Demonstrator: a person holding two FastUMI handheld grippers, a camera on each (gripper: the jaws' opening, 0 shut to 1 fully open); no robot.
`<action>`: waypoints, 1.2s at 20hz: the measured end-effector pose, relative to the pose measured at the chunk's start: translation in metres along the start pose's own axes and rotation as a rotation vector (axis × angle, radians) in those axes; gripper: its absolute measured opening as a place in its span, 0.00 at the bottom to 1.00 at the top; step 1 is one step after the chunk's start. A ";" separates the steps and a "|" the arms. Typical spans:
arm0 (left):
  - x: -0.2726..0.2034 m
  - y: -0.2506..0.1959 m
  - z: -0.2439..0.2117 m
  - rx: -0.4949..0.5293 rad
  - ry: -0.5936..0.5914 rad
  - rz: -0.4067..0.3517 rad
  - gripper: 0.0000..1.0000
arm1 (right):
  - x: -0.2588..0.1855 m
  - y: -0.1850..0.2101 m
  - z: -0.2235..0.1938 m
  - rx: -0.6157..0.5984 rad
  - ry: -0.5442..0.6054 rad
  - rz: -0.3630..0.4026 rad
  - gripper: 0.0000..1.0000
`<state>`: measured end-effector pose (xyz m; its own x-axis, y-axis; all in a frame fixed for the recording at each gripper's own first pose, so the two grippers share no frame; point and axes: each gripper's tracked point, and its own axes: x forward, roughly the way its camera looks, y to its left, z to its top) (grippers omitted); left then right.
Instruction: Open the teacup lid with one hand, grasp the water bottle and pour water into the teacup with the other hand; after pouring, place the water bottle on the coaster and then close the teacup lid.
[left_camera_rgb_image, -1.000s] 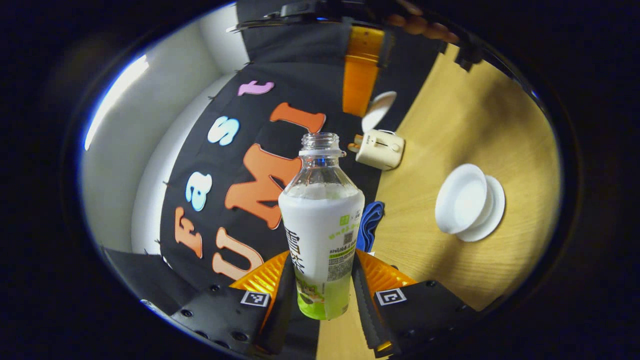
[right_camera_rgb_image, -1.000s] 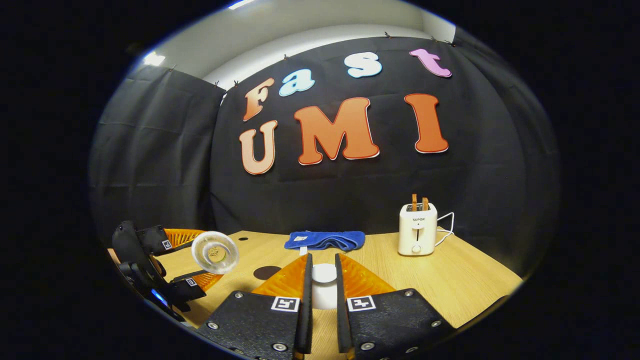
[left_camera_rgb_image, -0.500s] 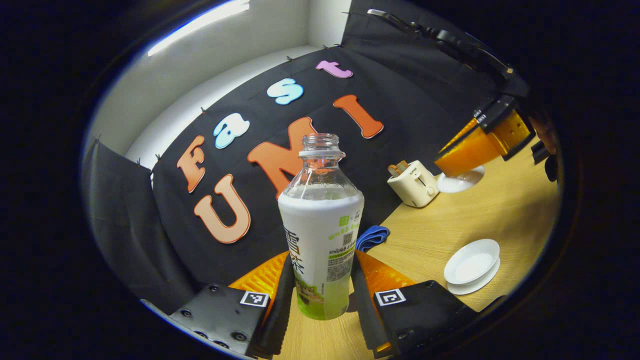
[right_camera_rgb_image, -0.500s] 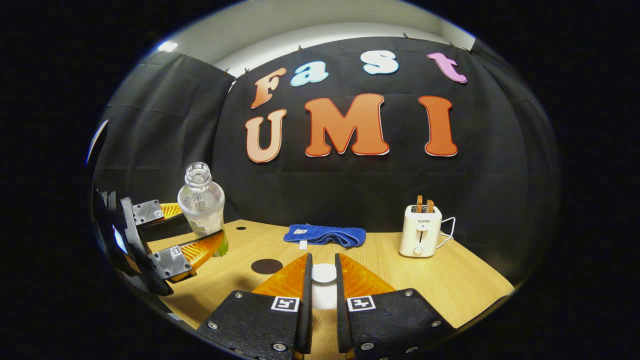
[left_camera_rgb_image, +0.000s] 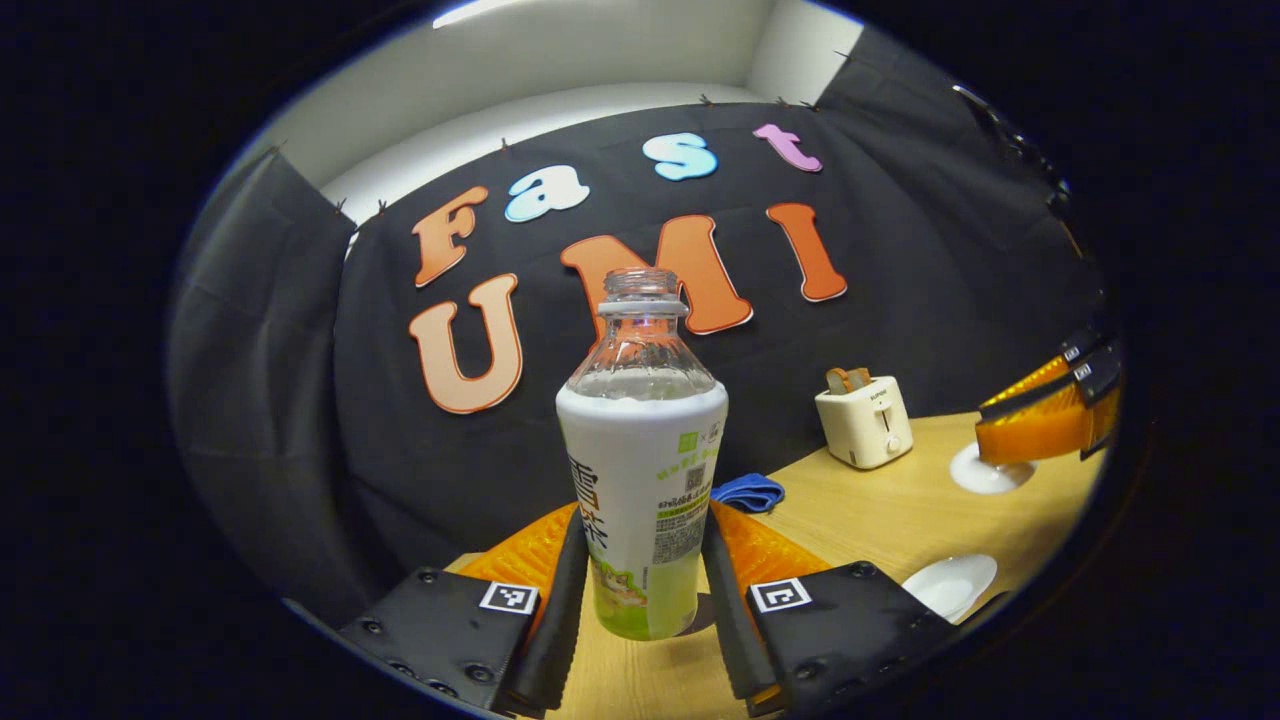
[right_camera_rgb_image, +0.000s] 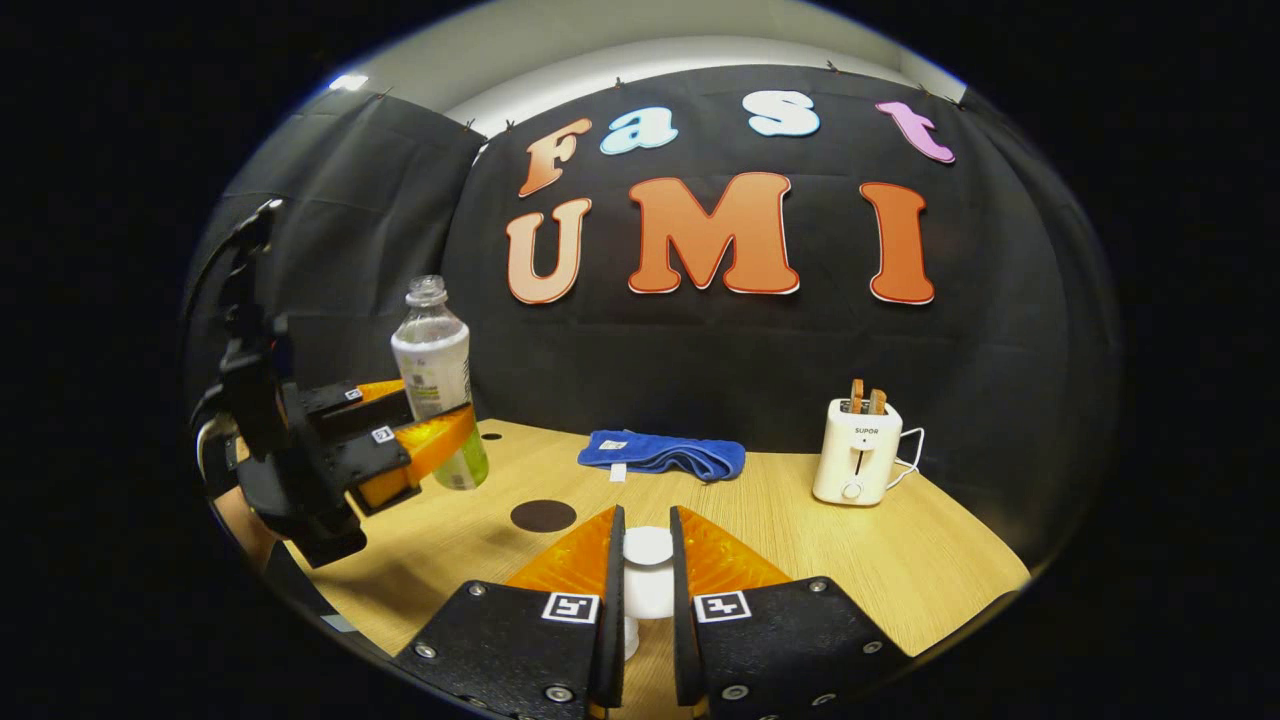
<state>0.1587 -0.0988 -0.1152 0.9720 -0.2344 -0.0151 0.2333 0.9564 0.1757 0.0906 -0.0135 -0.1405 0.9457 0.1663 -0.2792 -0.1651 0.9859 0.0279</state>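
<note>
An uncapped water bottle (left_camera_rgb_image: 642, 470) with a white and green label stands upright between the fingers of my left gripper (left_camera_rgb_image: 642, 525), which is shut on it. The right gripper view has the same bottle (right_camera_rgb_image: 433, 380) and left gripper (right_camera_rgb_image: 440, 432) at the left, a little behind and left of the dark round coaster (right_camera_rgb_image: 543, 516). The white teacup (left_camera_rgb_image: 950, 583) sits uncovered on its saucer at the lower right. My right gripper (right_camera_rgb_image: 645, 520) is shut on the white lid (right_camera_rgb_image: 648, 550), held above the table; the left gripper view has that lid (left_camera_rgb_image: 985, 470) at the far right.
A cream toaster (right_camera_rgb_image: 857, 450) with toast stands at the back right of the wooden table (right_camera_rgb_image: 900, 560). A folded blue cloth (right_camera_rgb_image: 660, 455) lies by the back wall. A hand and sleeve (right_camera_rgb_image: 225, 470) hold the left gripper at the left edge.
The bottle has swung from a tipped pose back to upright and moved away from the teacup toward the coaster side. The right gripper keeps hold of the lid, barely moving.
</note>
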 end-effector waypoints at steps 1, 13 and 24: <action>0.009 0.004 -0.002 -0.030 0.001 0.010 0.60 | 0.001 0.001 -0.001 -0.007 0.004 -0.003 0.20; 0.091 0.003 -0.075 -0.299 0.172 -0.039 0.63 | 0.003 0.013 -0.017 -0.042 0.035 0.037 0.20; 0.118 -0.008 -0.130 -0.293 0.291 -0.042 0.63 | 0.012 0.016 -0.038 -0.015 0.081 0.061 0.20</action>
<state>0.2751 -0.1115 -0.2462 0.9186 -0.2558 -0.3011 0.2304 0.9660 -0.1178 0.0884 0.0038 -0.1796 0.9082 0.2230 -0.3542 -0.2261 0.9735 0.0331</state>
